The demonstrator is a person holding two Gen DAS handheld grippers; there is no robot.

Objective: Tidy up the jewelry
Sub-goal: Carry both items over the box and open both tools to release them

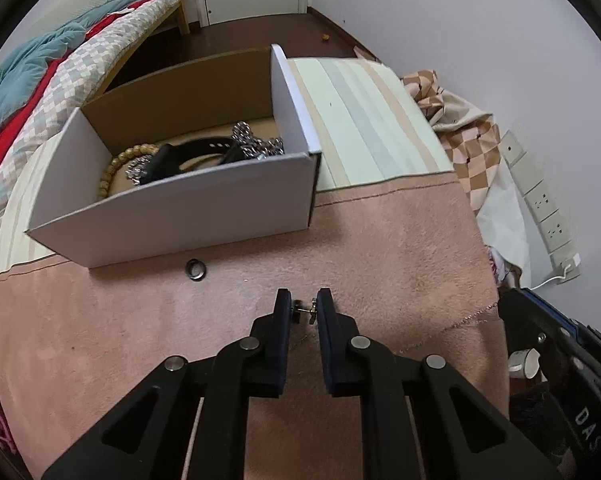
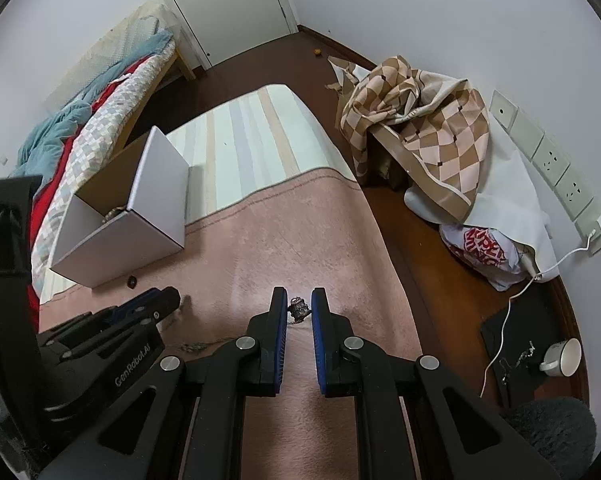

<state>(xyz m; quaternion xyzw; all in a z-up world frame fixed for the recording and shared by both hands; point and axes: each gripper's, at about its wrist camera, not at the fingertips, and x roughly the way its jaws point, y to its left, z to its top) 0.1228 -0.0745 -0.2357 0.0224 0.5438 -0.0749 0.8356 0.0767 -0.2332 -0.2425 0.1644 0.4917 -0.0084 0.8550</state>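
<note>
A white cardboard box (image 1: 172,208) stands on the pink blanket (image 1: 380,248) and holds a bead bracelet (image 1: 120,160), a black strap (image 1: 188,154) and silver chains (image 1: 256,142). A dark ring (image 1: 196,269) lies on the blanket just in front of the box. My left gripper (image 1: 304,308) is shut on a small clasp end of a thin chain (image 1: 464,320) that trails right. My right gripper (image 2: 299,306) is shut on a small dark pendant (image 2: 298,307). The left gripper (image 2: 168,300) shows at the left of the right wrist view, with the box (image 2: 120,244) beyond it.
A striped mattress (image 1: 360,120) extends behind the blanket. A bed with quilts (image 1: 40,92) is on the left. A checked cloth pile (image 2: 420,128), a plastic bag (image 2: 484,252), a white cup (image 2: 560,356) and a wall socket strip (image 2: 556,172) are on the right by the wall.
</note>
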